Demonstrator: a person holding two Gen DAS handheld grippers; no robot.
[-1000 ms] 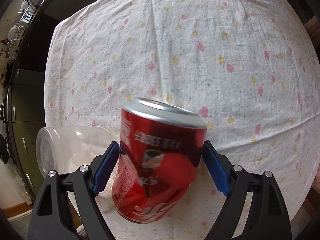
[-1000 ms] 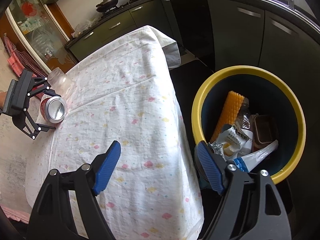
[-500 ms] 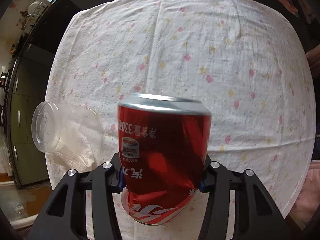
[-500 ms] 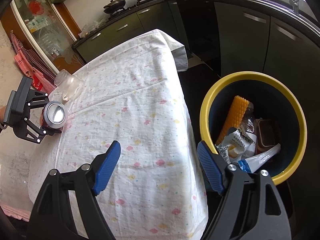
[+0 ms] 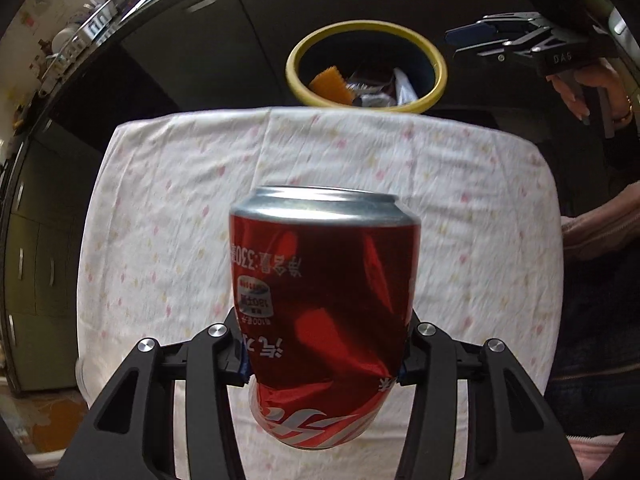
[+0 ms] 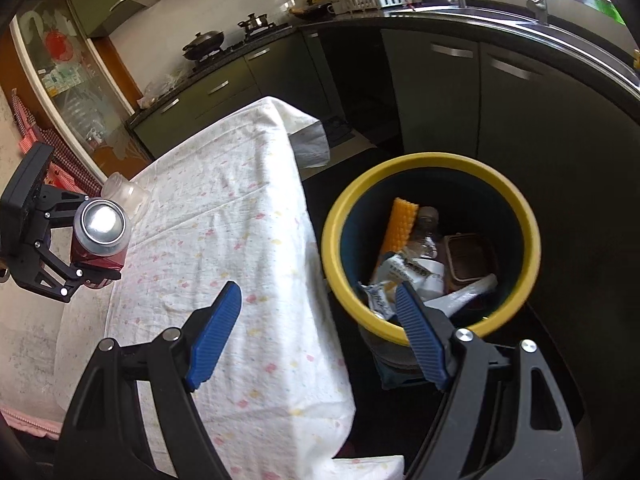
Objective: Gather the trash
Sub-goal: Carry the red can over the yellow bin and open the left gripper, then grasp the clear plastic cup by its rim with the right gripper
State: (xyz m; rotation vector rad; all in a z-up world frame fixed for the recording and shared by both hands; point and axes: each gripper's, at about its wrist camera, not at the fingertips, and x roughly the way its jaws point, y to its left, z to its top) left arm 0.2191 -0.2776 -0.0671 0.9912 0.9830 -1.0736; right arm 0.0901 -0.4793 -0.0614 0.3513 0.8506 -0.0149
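Note:
A dented red soda can [image 5: 324, 292] is clamped upright in my left gripper [image 5: 322, 366], which is shut on its lower half and holds it above the flowered tablecloth [image 5: 180, 200]. In the right wrist view the same can [image 6: 100, 224] hangs off the table's left side. A clear plastic cup [image 6: 124, 194] lies on its side on the cloth just behind it. The yellow-rimmed trash bin [image 6: 432, 160] stands on the floor past the table's right edge, with wrappers, a bottle and an orange ribbed piece inside. My right gripper [image 6: 318, 292] hovers open and empty between table and bin.
Dark kitchen cabinets [image 6: 440, 92] curve behind the bin, with a stove and pans [image 6: 208, 42] on the counter. The bin [image 5: 296, 80] shows beyond the table's far edge in the left wrist view. A person's hand [image 5: 580, 88] holds the right gripper [image 5: 500, 40] there.
My left gripper closed on the can, denting it, and lifted it off the cloth; the cup left its view and the bin came in. The right gripper rose a little.

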